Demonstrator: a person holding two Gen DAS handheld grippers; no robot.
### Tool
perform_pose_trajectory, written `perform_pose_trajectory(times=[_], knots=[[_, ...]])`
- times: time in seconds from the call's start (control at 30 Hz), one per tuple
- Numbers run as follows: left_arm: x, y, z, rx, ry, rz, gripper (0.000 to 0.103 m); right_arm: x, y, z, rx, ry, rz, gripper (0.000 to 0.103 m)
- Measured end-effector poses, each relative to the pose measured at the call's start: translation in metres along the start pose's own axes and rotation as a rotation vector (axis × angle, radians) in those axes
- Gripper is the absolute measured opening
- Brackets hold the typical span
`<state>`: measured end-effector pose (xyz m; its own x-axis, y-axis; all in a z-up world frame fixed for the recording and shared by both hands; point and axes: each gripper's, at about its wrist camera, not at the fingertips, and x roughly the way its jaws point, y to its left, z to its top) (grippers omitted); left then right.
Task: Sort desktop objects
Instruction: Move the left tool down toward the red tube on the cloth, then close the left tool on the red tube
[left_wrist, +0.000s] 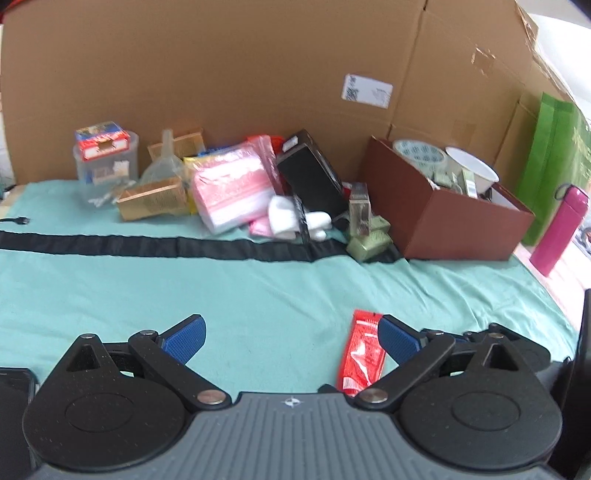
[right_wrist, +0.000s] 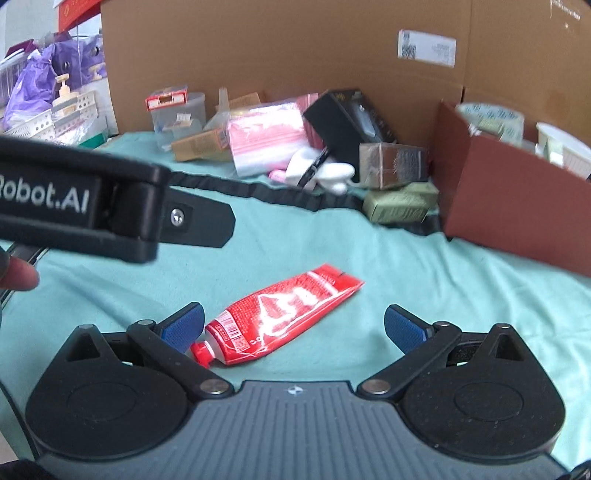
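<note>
Right wrist view: right gripper (right_wrist: 293, 326) is low over the teal cloth (right_wrist: 424, 273), fingers spread wide, nothing clamped. Red tube (right_wrist: 280, 317) lies flat on the cloth between the fingers, cap toward 7 o'clock just beside the left blue pad (right_wrist: 183, 326), crimped end toward 2 o'clock; right pad is well clear of it. Left gripper's body crosses this view at 9 o'clock, level above the cloth, with a fingertip of the person's hand (right_wrist: 18, 273) below it. Left wrist view: left gripper (left_wrist: 291, 336) is also low and roughly level, jaws released, empty. Same red tube (left_wrist: 360, 360) sits at 4 o'clock, its upper end partly behind the right blue pad (left_wrist: 399, 341); contact unclear. Beyond, a black strap (left_wrist: 155, 247) runs across the cloth. Clutter pile at 12 o'clock against the cardboard wall (left_wrist: 221, 74): pink zip bags (left_wrist: 232, 188), black box (left_wrist: 314, 177), clear container (left_wrist: 105, 162). Brown box (left_wrist: 454, 229) at 2 o'clock holds tape roll (left_wrist: 419, 153) and white bowl (left_wrist: 472, 170); magenta bottle (left_wrist: 559, 229) at 3 o'clock.
</note>
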<state>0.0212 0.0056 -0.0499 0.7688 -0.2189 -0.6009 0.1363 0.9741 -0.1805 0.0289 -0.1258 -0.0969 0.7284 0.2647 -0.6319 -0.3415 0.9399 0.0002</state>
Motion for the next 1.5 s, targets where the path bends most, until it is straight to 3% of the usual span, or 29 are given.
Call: perform_pose_trajectory(times=[0.13, 0.2, 0.43, 0.67, 0.83, 0.87, 0.93, 0.97, 1.13, 1.33, 1.5], knots=[[0.012, 0.002, -0.001, -0.006, 0.05, -0.066, 0.097, 0.002, -0.003, -0.002, 0.036, 0.0, 0.063, 0.099], [0.017, 0.001, -0.003, -0.008, 0.075, -0.097, 0.096, 0.001, -0.008, -0.003, 0.05, -0.011, 0.103, 0.086], [0.039, -0.013, -0.011, 0.0, 0.174, -0.213, 0.073, -0.01, -0.029, -0.008, 0.019, -0.011, 0.101, 0.075], [0.054, -0.026, -0.004, -0.031, 0.2, -0.259, 0.069, -0.021, -0.04, -0.014, -0.008, -0.001, 0.051, 0.059], [0.062, -0.032, 0.0, -0.057, 0.22, -0.299, 0.053, -0.019, -0.036, -0.014, -0.013, -0.008, 0.056, 0.056], [0.063, -0.032, 0.0, -0.06, 0.223, -0.297, 0.049, -0.018, -0.035, -0.014, -0.015, -0.01, 0.058, 0.05], [0.065, -0.032, 0.001, -0.069, 0.229, -0.292, 0.026, -0.017, -0.034, -0.013, -0.02, -0.017, 0.065, 0.043], [0.066, -0.031, 0.001, -0.075, 0.237, -0.292, 0.021, -0.017, -0.034, -0.013, -0.025, -0.019, 0.069, 0.039], [0.06, -0.026, 0.0, -0.106, 0.245, -0.284, 0.02, -0.018, -0.03, -0.013, -0.055, -0.03, 0.084, 0.029], [0.064, -0.018, -0.001, -0.175, 0.264, -0.299, 0.021, -0.021, -0.027, -0.015, -0.09, -0.034, 0.107, 0.028], [0.064, -0.028, 0.0, -0.125, 0.254, -0.261, 0.021, -0.025, -0.022, -0.014, -0.099, -0.008, 0.08, 0.03]])
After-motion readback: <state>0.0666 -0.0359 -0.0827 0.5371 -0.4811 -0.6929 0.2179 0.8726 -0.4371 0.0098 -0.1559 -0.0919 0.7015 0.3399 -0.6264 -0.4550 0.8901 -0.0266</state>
